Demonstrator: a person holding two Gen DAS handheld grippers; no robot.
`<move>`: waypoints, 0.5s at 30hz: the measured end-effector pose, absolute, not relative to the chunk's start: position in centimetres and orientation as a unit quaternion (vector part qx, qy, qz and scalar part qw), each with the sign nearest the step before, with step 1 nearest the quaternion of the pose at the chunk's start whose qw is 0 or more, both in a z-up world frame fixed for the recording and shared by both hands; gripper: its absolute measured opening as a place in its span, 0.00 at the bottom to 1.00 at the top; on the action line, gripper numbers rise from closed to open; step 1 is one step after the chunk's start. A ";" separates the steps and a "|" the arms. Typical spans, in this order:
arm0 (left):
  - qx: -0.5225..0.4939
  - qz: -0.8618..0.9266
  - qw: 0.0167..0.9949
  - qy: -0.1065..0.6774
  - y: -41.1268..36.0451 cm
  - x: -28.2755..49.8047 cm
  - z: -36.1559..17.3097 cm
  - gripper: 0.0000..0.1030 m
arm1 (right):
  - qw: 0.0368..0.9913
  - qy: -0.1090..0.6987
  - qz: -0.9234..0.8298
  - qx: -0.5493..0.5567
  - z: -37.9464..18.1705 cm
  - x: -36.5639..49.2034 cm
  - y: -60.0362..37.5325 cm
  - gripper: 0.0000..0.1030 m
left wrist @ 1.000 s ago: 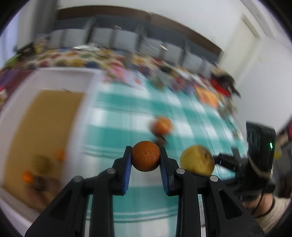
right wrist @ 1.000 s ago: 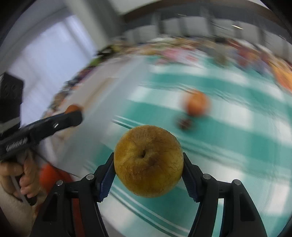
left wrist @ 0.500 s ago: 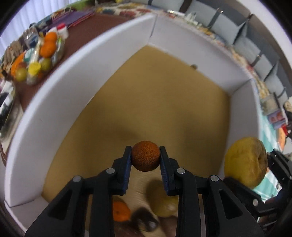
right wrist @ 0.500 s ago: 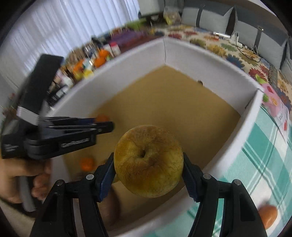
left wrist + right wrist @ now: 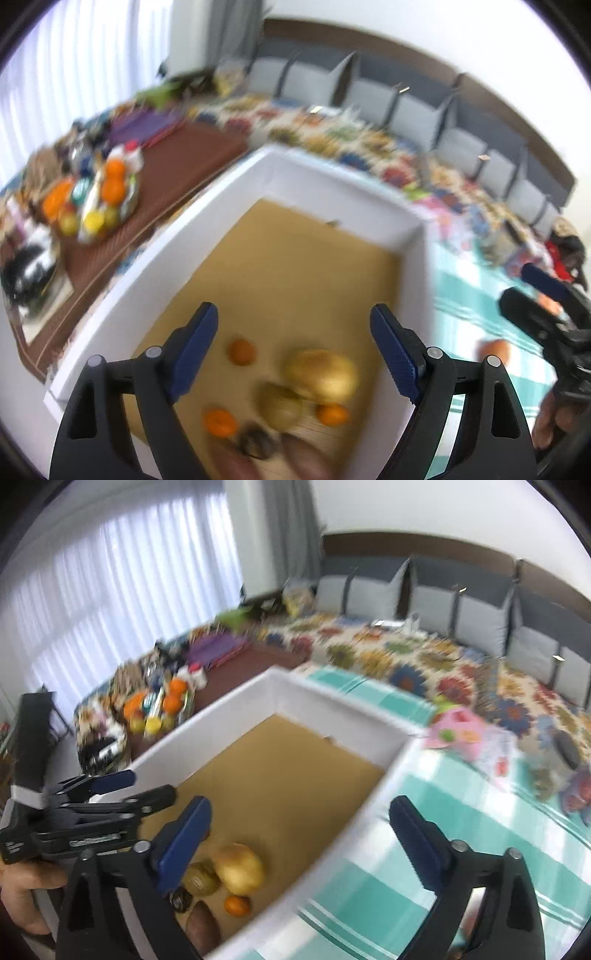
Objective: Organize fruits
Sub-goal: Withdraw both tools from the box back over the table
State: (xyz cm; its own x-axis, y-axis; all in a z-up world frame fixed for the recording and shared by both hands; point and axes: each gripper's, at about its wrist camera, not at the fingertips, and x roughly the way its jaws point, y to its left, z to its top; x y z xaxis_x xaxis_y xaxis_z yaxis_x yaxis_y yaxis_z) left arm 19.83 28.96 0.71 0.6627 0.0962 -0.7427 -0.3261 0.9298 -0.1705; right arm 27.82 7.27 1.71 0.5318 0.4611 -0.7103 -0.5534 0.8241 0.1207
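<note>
A white box (image 5: 122, 295) with a brown cardboard floor holds several fruits at its near end. A small orange (image 5: 242, 352) lies between my left fingers' line of sight, next to a big yellow pear (image 5: 323, 374); the pear also shows in the right wrist view (image 5: 240, 867). Two more oranges (image 5: 219, 421) and dark fruits lie near them. My left gripper (image 5: 293, 332) is open and empty above the box. My right gripper (image 5: 299, 825) is open and empty over the box's right wall (image 5: 354, 827). The left gripper also shows in the right wrist view (image 5: 122, 790).
An orange fruit (image 5: 495, 350) lies on the teal checked cloth (image 5: 461, 812) right of the box. A brown table at the left carries a tray of bottles and fruit (image 5: 96, 195). A flowered sofa with grey cushions (image 5: 424, 598) runs along the back.
Both grippers have opened. The small orange and the yellow pear have left the jaws and now lie on the box floor. Both grippers have lifted and tilted up.
</note>
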 end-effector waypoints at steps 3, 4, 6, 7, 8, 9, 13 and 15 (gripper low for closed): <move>-0.128 0.067 0.917 0.372 23.7 17.8 2.6 0.85 | 0.886 0.378 0.260 -0.062 2.1 24.6 1.3 0.99; -0.120 0.049 0.921 0.368 21.8 17.0 2.8 0.86 | 0.889 0.377 0.250 -0.065 1.8 23.6 -0.2 0.99; -0.106 0.006 0.923 0.370 17.1 15.5 2.5 0.86 | 0.897 0.380 0.215 -0.072 0.2 21.0 -4.8 0.99; -0.102 -0.013 0.922 0.374 15.1 14.9 2.0 0.86 | 0.899 0.386 0.196 -0.073 -0.8 19.8 -6.9 0.99; -0.099 -0.037 0.918 0.383 12.5 14.2 0.7 0.87 | 0.899 0.394 0.176 -0.071 -2.1 18.6 -8.9 0.99; -0.099 -0.049 0.914 0.390 10.8 13.8 -0.2 0.87 | 0.898 0.407 0.154 -0.067 -3.8 17.1 -11.3 0.99; -0.096 -0.080 0.889 0.440 3.4 12.8 -7.1 0.87 | 0.888 0.448 0.079 -0.065 -10.4 11.6 -18.2 0.99; -0.096 -0.085 0.878 0.462 0.9 12.6 -10.5 0.86 | 0.888 0.454 0.051 -0.057 -12.3 9.5 -20.7 0.99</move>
